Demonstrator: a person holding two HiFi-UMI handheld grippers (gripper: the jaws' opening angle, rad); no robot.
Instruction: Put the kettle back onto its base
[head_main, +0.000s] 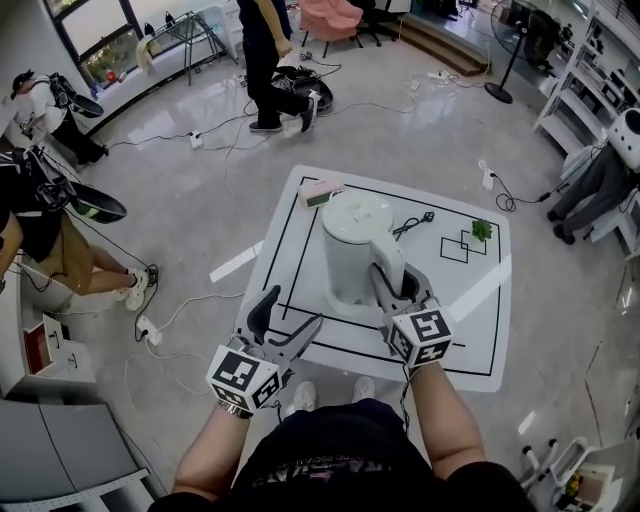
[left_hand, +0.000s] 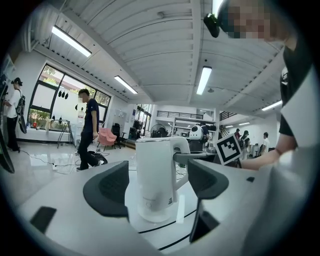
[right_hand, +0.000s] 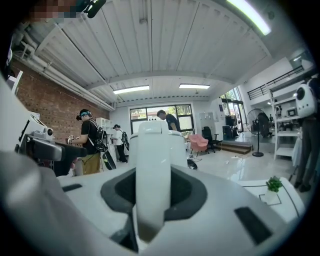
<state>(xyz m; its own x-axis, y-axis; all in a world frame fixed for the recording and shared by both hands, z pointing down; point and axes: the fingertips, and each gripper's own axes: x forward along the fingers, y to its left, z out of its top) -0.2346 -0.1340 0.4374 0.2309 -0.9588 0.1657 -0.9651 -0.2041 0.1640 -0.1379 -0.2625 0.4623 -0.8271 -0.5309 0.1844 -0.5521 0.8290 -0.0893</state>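
The right gripper (head_main: 398, 285) is clamped on the handle (right_hand: 150, 170) of the upright kettle (head_main: 352, 245), which stands mid-mat (head_main: 470, 330), apparently seated on its base (left_hand: 150, 215). The left gripper (head_main: 292, 310), jaws apart and empty, is at its near left.

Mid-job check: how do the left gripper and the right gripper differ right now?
The left gripper has its jaws apart and empty; the right gripper has its jaws closed on the handle of the kettle. The left gripper sits at the near edge of the mat, clear of the kettle; the right gripper is right up against it. Both point toward the kettle.
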